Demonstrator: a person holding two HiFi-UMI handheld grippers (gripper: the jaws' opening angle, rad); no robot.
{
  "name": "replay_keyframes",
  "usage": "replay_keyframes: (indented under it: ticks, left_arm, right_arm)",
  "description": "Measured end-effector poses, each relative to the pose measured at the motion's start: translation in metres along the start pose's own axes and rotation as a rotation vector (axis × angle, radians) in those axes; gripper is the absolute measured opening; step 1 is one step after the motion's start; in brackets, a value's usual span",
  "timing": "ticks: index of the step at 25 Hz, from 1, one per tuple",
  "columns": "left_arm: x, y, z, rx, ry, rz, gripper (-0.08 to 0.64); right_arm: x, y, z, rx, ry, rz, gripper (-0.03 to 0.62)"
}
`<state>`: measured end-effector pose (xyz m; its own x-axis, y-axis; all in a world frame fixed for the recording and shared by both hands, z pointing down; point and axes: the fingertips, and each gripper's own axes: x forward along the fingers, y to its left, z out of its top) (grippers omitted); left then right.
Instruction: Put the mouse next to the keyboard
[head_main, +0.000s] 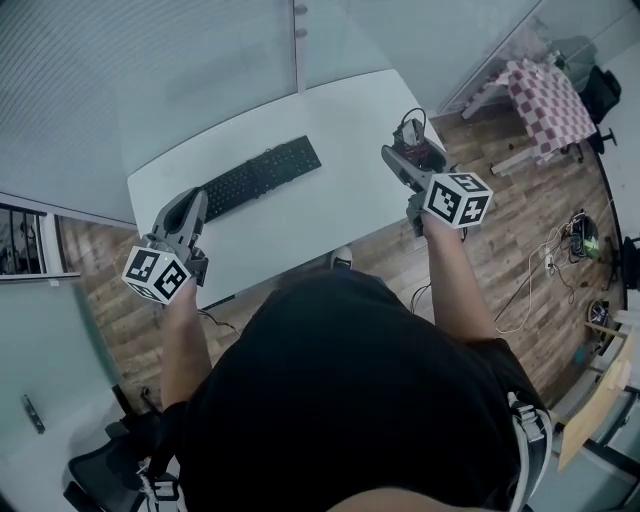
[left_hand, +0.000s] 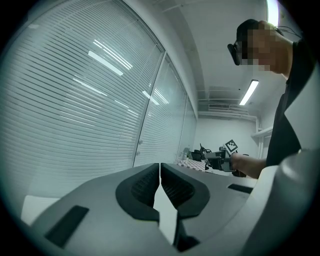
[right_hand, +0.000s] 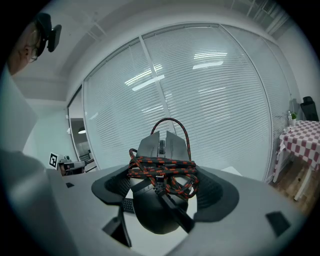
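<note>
Carry phase, by the look of it: the right gripper is clamped on the mouse, cable bundled round it, held up over the right end of the table, well apart from the keyboard. The left gripper has its jaws pressed together on nothing. Next it probably needs swinging left and setting down just beside the keyboard.

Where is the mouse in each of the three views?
Head view: the mouse is at the table's right end, held in the right tool.
Left gripper view: too small to make out; only the right tool shows, far off, right of centre.
Right gripper view: centre, between the jaws, cable wrapped round it.
Shared landmark: the window blinds.
</note>
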<state>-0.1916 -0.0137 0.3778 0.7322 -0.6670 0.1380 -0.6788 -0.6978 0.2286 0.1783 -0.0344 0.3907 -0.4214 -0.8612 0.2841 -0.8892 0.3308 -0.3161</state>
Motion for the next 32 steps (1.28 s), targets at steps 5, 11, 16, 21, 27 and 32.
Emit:
replay_keyframes:
  ticks: [5,11,16,21,27,32]
  left_arm:
    - [0.013,0.004,0.004,0.006,-0.003,-0.007,0.025]
    - [0.013,0.005,-0.001,0.009,0.007,0.003,0.025]
    - [0.014,0.007,0.001,0.013,0.004,0.008,0.025]
    - [0.017,0.005,0.004,0.02,0.0,0.008,0.025]
    - [0.023,0.015,0.0,0.017,-0.001,0.017,0.025]
    - [0.042,0.018,0.001,0.021,0.0,0.013,0.025]
  right_arm:
    - [0.007,-0.011,0.003,-0.001,0.008,-0.007,0.411]
    - [0.01,-0.015,0.003,0.001,0.005,-0.004,0.411]
    - [0.015,-0.012,0.002,-0.001,0.01,0.008,0.411]
    - [0.018,-0.012,0.001,0.0,0.01,0.015,0.411]
    - [0.03,-0.014,0.001,-0.002,0.009,0.028,0.411]
    - [0.041,-0.031,0.001,0.009,0.017,0.027,0.411]
